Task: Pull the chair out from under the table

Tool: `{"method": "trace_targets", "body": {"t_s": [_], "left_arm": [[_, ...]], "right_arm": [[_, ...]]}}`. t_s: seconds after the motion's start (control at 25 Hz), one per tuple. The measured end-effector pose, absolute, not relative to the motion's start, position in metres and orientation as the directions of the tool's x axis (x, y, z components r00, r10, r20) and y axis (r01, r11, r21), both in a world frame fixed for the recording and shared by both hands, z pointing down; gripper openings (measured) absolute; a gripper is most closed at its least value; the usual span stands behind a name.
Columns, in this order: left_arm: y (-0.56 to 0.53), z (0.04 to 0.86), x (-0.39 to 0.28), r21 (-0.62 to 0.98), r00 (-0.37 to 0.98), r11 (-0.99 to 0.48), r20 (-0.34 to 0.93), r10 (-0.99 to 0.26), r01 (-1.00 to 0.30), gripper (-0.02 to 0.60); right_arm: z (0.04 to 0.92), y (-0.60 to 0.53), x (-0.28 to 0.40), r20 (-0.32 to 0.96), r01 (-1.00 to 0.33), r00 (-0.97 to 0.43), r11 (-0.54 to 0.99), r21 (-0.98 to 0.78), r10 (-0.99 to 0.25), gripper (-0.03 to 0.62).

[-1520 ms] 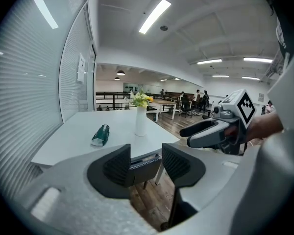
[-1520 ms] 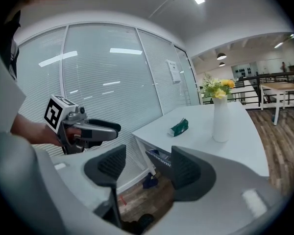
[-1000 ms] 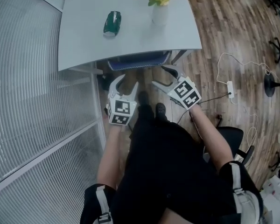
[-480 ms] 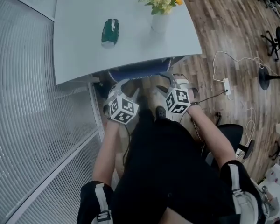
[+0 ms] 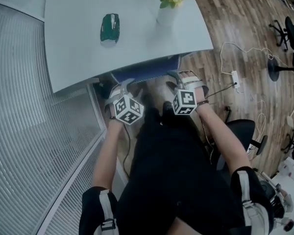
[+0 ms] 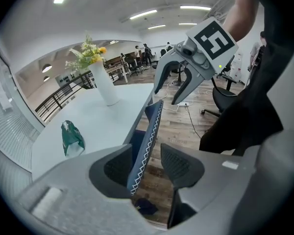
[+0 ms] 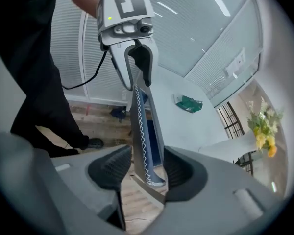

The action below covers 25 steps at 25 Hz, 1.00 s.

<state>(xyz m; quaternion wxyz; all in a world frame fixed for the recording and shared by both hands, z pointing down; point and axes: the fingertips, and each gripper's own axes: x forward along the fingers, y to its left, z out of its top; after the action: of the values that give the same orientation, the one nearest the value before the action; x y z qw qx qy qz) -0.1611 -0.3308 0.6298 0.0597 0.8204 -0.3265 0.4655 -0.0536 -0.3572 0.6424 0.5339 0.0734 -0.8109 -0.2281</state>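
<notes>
Blue-fabric check: located the blue upholstered chair with white zigzag stitching along its backrest edge, tucked under the pale grey rounded-corner table. Saw only the top of the backrest past the table's near edge in the head view. Judged as not pulled out at all.

Found the grey two-jaw left gripper astride the left part of the backrest top. Noted its jaws as having just been closing, with the stitched edge between them, lying close against one pad and leaving a clear gap to the other. Read as not gripping yet.

Found the grey two-jaw right gripper astride the right part of the same edge. Noted its jaws likewise as having just been closing, with the backrest between them and open space beside at least one pad. Read as released, not clamped.

Progress estimate:
- Approach done, with both grippers lined up on the backrest.
- Grasp unfinished on both sides.
- Pull itself not begun.

Left to do: clamp both sides, then draw the chair back toward the person until the seat clears the table.

Also logged on the tabletop, well apart from both grippers: crumpled green packet and white vase of yellow flowers.
</notes>
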Motion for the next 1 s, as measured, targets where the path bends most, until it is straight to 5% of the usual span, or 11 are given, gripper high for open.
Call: {"method": "trace_targets", "body": {"t_s": [0.68,1.0], "left_arm": [[-0.349,0.677,-0.176,-0.243,0.27,-0.829,0.867,-0.419,-0.504,0.193],[-0.343,0.684,-0.176,-0.317,0.234,-0.828,0.857,-0.459,-0.461,0.137]], "right_arm": [[0.691,-0.378,-0.054,0.847,0.186,-0.325,0.85,0.493,-0.421,0.164],[0.698,-0.382,-0.06,0.848,0.186,-0.311,0.847,0.497,-0.429,0.115]]}}
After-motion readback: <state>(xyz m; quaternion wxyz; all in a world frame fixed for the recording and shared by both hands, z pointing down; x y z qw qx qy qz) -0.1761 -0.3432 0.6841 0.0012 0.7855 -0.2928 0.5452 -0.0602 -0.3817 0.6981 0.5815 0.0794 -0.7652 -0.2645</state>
